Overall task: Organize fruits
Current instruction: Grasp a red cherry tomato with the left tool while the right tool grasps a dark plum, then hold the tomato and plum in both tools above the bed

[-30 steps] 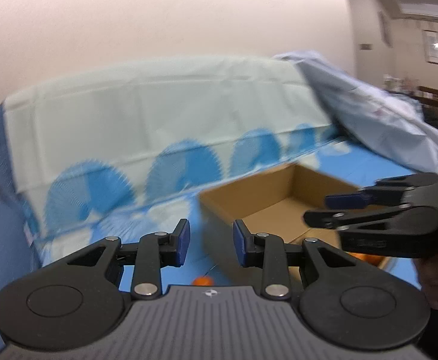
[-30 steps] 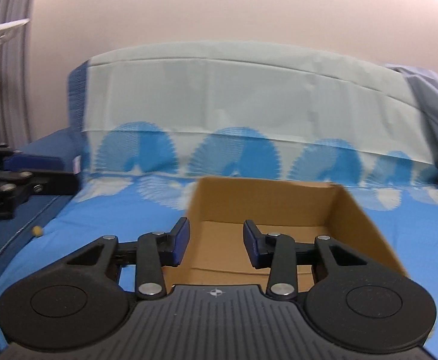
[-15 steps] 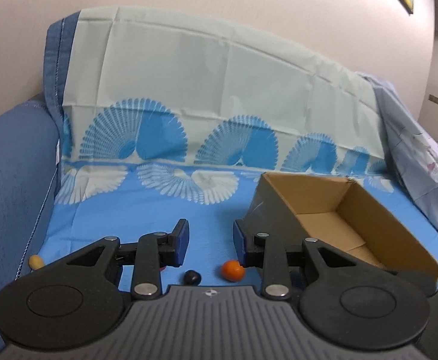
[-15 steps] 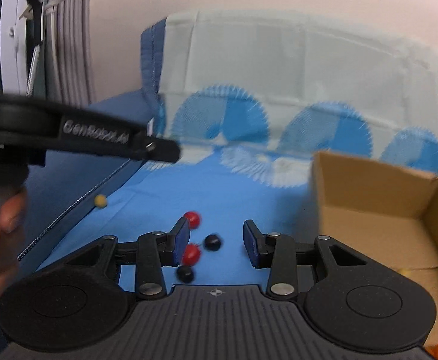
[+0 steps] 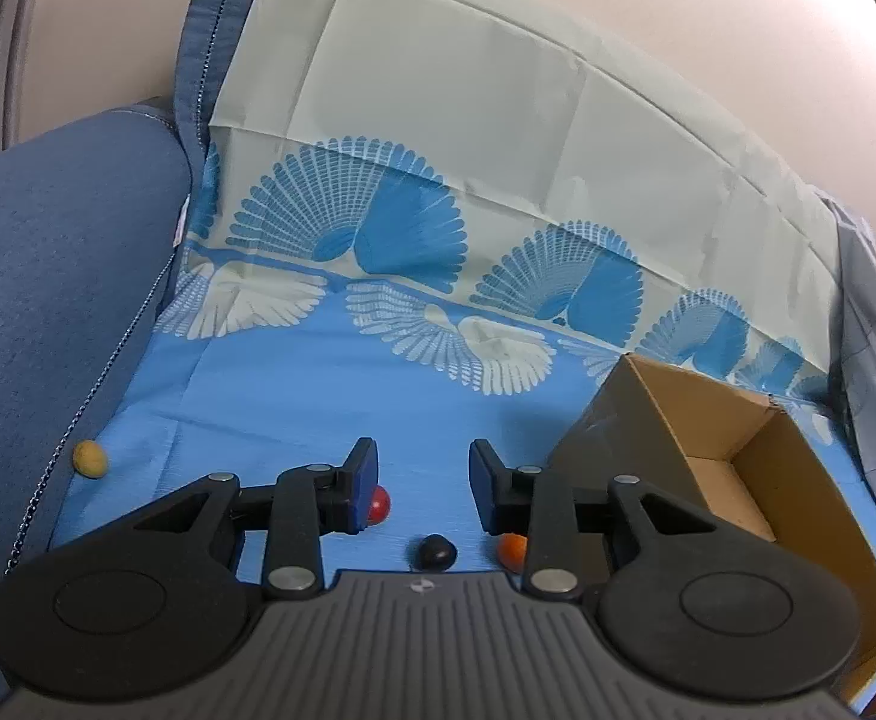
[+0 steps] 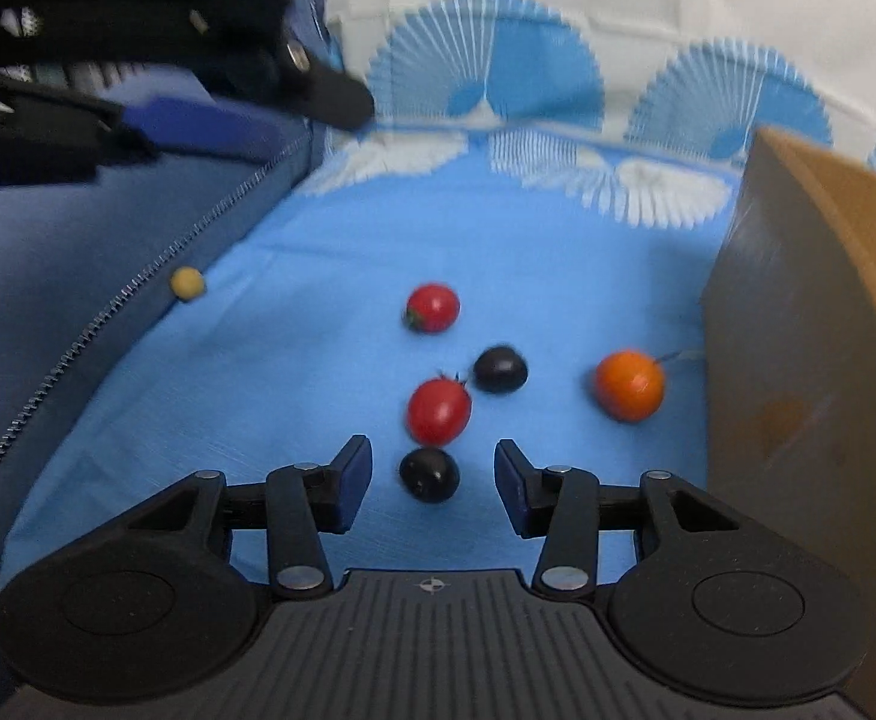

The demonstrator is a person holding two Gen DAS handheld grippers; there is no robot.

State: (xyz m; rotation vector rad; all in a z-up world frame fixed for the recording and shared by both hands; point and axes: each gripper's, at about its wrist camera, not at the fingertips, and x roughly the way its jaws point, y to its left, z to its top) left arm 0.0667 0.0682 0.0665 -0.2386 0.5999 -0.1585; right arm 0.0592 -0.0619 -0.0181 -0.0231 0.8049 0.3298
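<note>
We are holding the right claw (image 6: 432, 483) low over the blue cloth (image 6: 558, 252), its jaws apart and just widening with nothing clamped, so that the nearest dark fruit (image 6: 429, 474) is sitting between the tips, ready to be picked. Just beyond it are lying a red fruit (image 6: 439, 410), a second dark fruit (image 6: 500, 369), an orange fruit (image 6: 629, 385) and another red one (image 6: 432, 307), all still outside the cardboard box (image 6: 810, 312) beside them. Farther left, we are keeping the left claw (image 5: 421, 483) slightly apart and empty, and a small yellow fruit (image 6: 187, 282) is resting against the sofa arm (image 6: 78, 276).

Loose fruits (image 6: 440, 411) on cloth (image 6: 330, 276), left of box (image 6: 810, 312)
</note>
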